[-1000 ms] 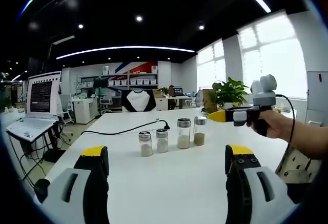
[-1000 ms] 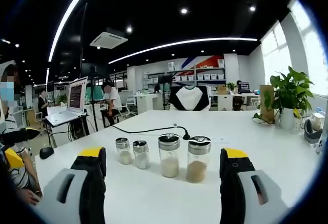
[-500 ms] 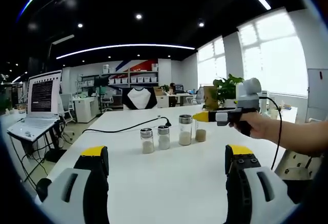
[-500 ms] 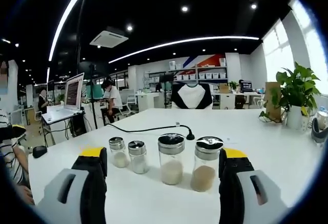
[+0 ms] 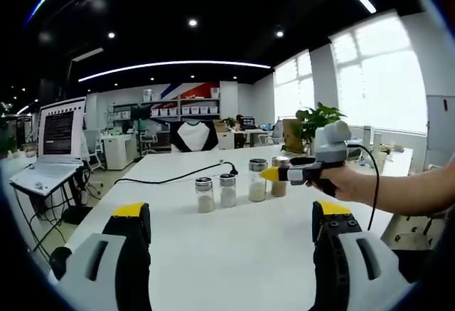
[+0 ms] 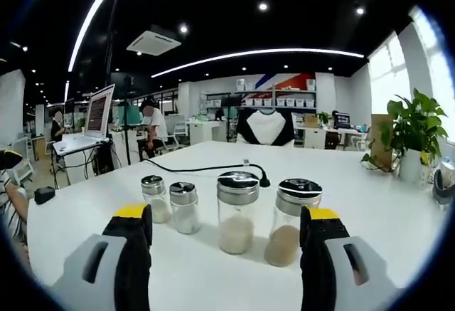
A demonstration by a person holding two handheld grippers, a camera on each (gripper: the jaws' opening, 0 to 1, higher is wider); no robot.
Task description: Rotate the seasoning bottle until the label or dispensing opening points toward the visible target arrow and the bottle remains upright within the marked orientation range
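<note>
Four glass seasoning bottles with metal lids stand upright in a row on the white table (image 5: 234,247). Two are small: one (image 5: 204,194) and another (image 5: 227,190), both with pale powder. A taller bottle (image 6: 237,211) holds whitish grains, and the tallest bottle (image 6: 291,211) holds brown seasoning. My right gripper (image 6: 225,213) is open, low over the table, with the two tall bottles just ahead between its jaws. In the left gripper view the right gripper (image 5: 272,174), held by a hand (image 5: 341,183), partly covers the brown bottle (image 5: 279,181). My left gripper (image 5: 231,211) is open and farther back.
A black cable (image 6: 213,167) runs across the table behind the bottles. An open laptop (image 5: 53,140) sits on a stand at the left. A potted plant (image 6: 409,129) stands at the table's right. A seated person (image 6: 8,204) is at the left edge.
My right gripper has moved forward toward the two tall bottles, which now look larger between its jaws. The left gripper and the bottles have stayed put.
</note>
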